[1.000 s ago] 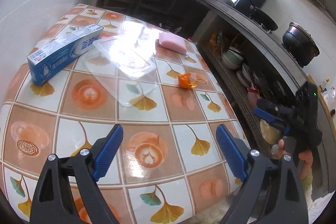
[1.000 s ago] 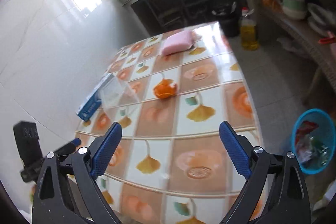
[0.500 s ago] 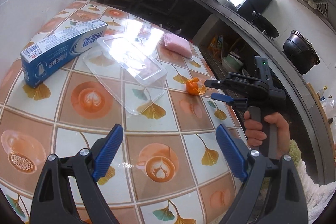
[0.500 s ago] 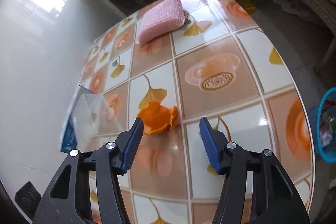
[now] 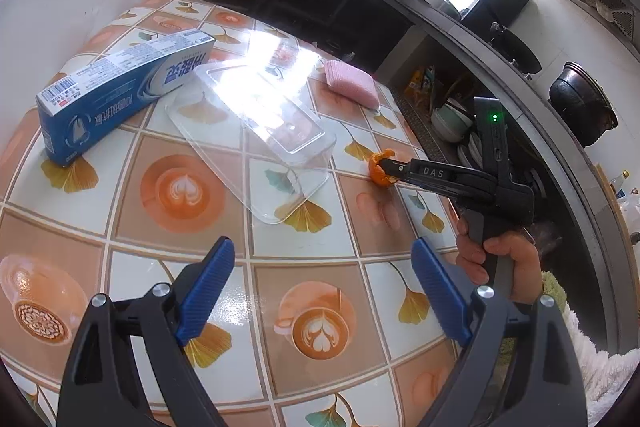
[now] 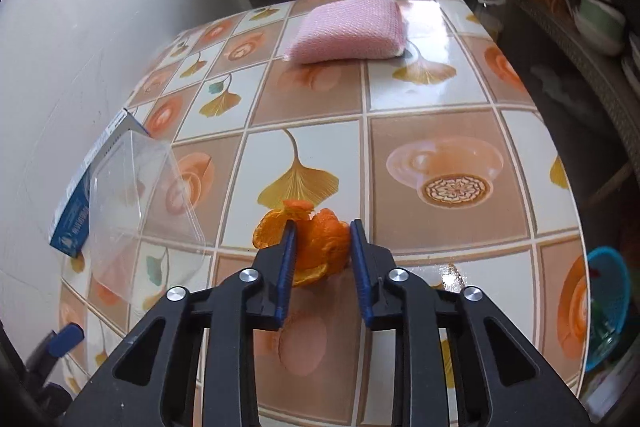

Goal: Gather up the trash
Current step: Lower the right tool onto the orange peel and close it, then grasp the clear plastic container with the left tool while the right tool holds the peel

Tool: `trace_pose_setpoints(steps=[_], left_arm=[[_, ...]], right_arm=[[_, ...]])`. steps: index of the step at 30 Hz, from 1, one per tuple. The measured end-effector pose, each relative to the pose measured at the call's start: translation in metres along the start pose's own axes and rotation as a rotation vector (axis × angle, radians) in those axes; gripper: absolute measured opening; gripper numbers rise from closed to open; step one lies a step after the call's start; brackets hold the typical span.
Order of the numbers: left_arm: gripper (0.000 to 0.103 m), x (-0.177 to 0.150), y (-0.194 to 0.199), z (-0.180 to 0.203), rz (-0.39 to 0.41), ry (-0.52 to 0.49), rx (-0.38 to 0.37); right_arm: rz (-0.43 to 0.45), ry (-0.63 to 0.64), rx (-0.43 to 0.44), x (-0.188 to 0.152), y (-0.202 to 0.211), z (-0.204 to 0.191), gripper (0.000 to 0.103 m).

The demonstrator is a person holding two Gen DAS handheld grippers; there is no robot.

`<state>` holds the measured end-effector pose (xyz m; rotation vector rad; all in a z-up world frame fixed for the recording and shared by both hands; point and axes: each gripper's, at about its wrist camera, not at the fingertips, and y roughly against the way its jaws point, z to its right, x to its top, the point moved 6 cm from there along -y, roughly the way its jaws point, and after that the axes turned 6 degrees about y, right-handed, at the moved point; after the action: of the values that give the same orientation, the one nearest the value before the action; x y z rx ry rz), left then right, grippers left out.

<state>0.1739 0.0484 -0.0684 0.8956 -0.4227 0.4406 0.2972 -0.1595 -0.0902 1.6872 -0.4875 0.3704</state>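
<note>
Orange peel (image 6: 316,247) lies on the patterned desk (image 6: 452,99), near its right edge and about halfway between the near and far ends, as the right wrist view shows it. The right gripper (image 6: 322,253) points down at it, and its blue fingers (image 6: 286,259) have just been closing, with the peel between them. Both fingers now touch the sides of the peel, so the gripper grips it while the peel rests on the desk. In the left wrist view the same gripper (image 5: 386,167) comes in from the right side, held by a hand (image 5: 500,263), and its tip is at the peel (image 5: 378,171).

The left gripper (image 5: 320,291) hovers over the near part of the desk with its fingers (image 5: 206,287) wide apart and nothing between them.

A clear plastic box (image 5: 256,131) lies upside down in the middle of the desk, just left of the peel. A blue toothpaste carton (image 5: 120,95) lies beside it, along the left edge next to the wall. A pink sponge (image 6: 348,31) sits near the far end. On the floor past the right edge stands a blue basket (image 6: 608,303) with some things inside.
</note>
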Motion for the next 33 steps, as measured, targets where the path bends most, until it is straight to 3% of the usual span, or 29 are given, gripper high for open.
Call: trace_pose_setpoints(steps=[7, 12, 16, 18, 22, 25, 29, 33], left_arm=[[0.088, 0.009, -0.007, 0.001, -0.003, 0.013, 0.032], [0.089, 0.029, -0.019, -0.005, -0.003, 0.048, 0.107], [0.093, 0.056, -0.035, -0.014, 0.022, 0.101, 0.213], [0.094, 0.073, -0.043, -0.022, 0.067, 0.135, 0.304], [0.094, 0.095, -0.055, -0.028, 0.123, 0.219, 0.388], [0.095, 0.104, -0.068, -0.029, 0.130, 0.222, 0.476], [0.096, 0.111, -0.082, -0.031, 0.125, 0.249, 0.546], [0.096, 0.110, -0.092, -0.035, 0.123, 0.313, 0.571]], right_arm=[[0.014, 0.015, 0.004, -0.005, 0.004, 0.006, 0.007], [0.022, -0.013, 0.033, -0.013, 0.006, 0.012, 0.006], [0.030, -0.032, 0.054, -0.017, 0.009, 0.016, 0.006], [0.033, -0.043, 0.068, -0.019, 0.009, 0.018, 0.006], [0.042, -0.061, 0.095, -0.021, 0.010, 0.021, 0.006], [0.046, -0.073, 0.118, -0.022, 0.010, 0.023, 0.006], [0.051, -0.087, 0.145, -0.024, 0.010, 0.026, 0.006], [0.058, -0.102, 0.171, -0.025, 0.010, 0.028, 0.006]])
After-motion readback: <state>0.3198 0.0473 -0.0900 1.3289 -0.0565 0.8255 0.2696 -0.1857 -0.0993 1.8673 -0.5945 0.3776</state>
